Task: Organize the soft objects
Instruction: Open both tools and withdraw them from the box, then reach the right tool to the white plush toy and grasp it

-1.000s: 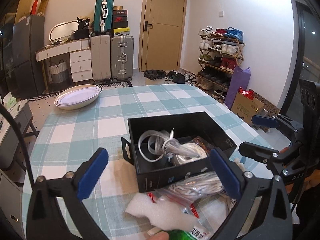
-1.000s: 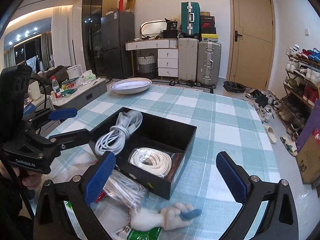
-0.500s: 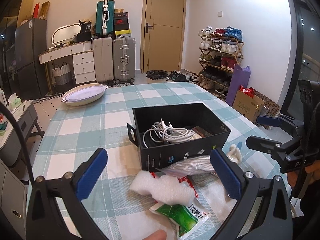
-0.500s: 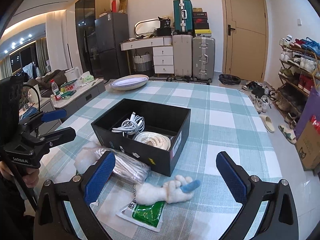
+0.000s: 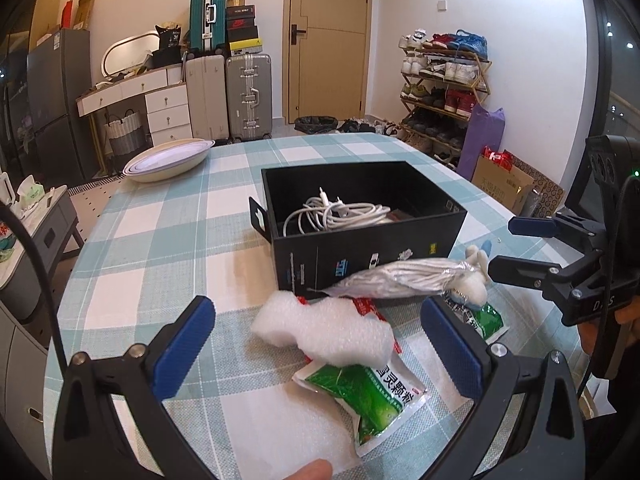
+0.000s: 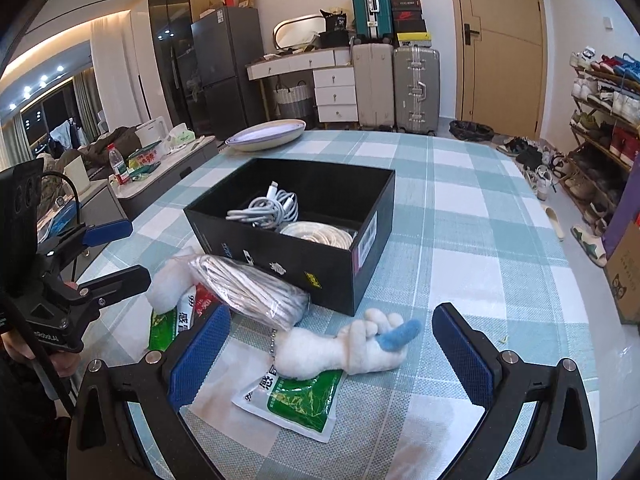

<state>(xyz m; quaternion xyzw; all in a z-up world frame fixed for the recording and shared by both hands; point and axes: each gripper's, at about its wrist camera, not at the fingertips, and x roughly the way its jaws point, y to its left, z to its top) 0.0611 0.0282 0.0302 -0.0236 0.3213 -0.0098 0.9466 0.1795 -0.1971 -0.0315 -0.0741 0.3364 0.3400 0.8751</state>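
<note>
Box: black box (image 5: 372,236) stands open near the middle of the checked tabletop (image 5: 160,248); every place below is given from it.
Inside the box: white charging cable (image 5: 336,212) loosely coiled at the box's left end as the left wrist view shows it; cream rope coil (image 6: 320,236) beside the cable, toward the other end.
Bagged rope: clear bag of pale cord (image 6: 248,290) leans against the box's near long wall, one end on the tabletop.
Foam: white foam piece (image 5: 324,330) lies just in front of the box, on the near side, resting on a green sachet (image 5: 368,396).
Second sachet: green-and-white packet (image 6: 296,400) lies flat in front of the box's near corner, partly under the plush.
Plush: white plush toy (image 6: 348,348) with a blue tip lies on the tabletop just off the box's near corner, apart from the box wall.
Left claw: left claw (image 5: 316,352) spread wide, empty, above the foam and sachet in front of the box.
Right claw: right claw (image 6: 332,364) spread wide, empty, above the plush in front of the box's near corner.
Dish: cream oval dish (image 5: 168,156) sits well beyond the box, near the tabletop's far edge.
</note>
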